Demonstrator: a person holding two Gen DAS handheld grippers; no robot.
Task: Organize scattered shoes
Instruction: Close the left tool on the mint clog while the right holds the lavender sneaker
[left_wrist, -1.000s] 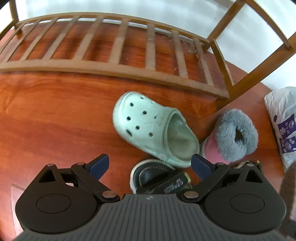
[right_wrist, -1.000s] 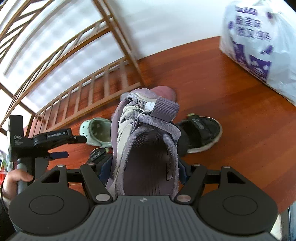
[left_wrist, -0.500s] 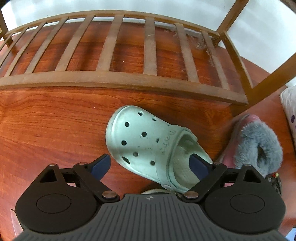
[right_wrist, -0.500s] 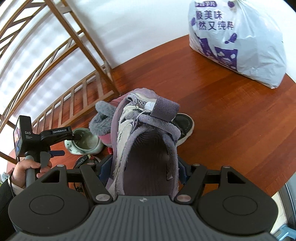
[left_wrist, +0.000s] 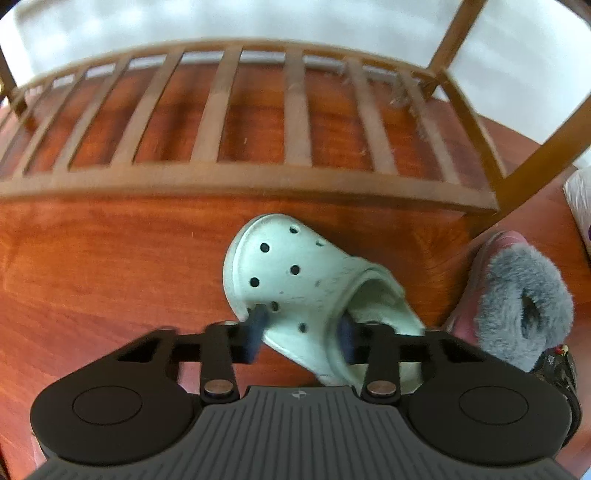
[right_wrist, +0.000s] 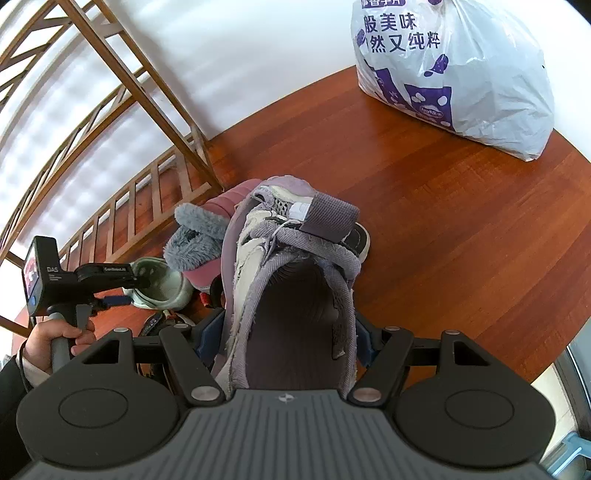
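Note:
A mint green clog (left_wrist: 306, 273) lies on the red-brown wooden floor in front of the shoe rack (left_wrist: 258, 177). My left gripper (left_wrist: 300, 334) is closing on it: one pad presses the outer side, the other sits inside the heel opening. The right wrist view also shows the clog (right_wrist: 159, 280) and the left gripper (right_wrist: 135, 291), held by a hand (right_wrist: 48, 343). My right gripper (right_wrist: 284, 339) is shut on a worn purple-grey shoe (right_wrist: 295, 295) with a strap, held up above the floor.
A pink slipper with grey fur (left_wrist: 517, 295) lies right of the clog, by the rack's leg. Black sandals (left_wrist: 557, 365) lie near it, one (right_wrist: 358, 240) partly behind the held shoe. A white and purple plastic bag (right_wrist: 450, 74) stands by the wall.
The left gripper came forward over the clog and its jaws drew in from wide apart onto the clog's side. The right gripper swung its view right, still holding the purple-grey shoe.

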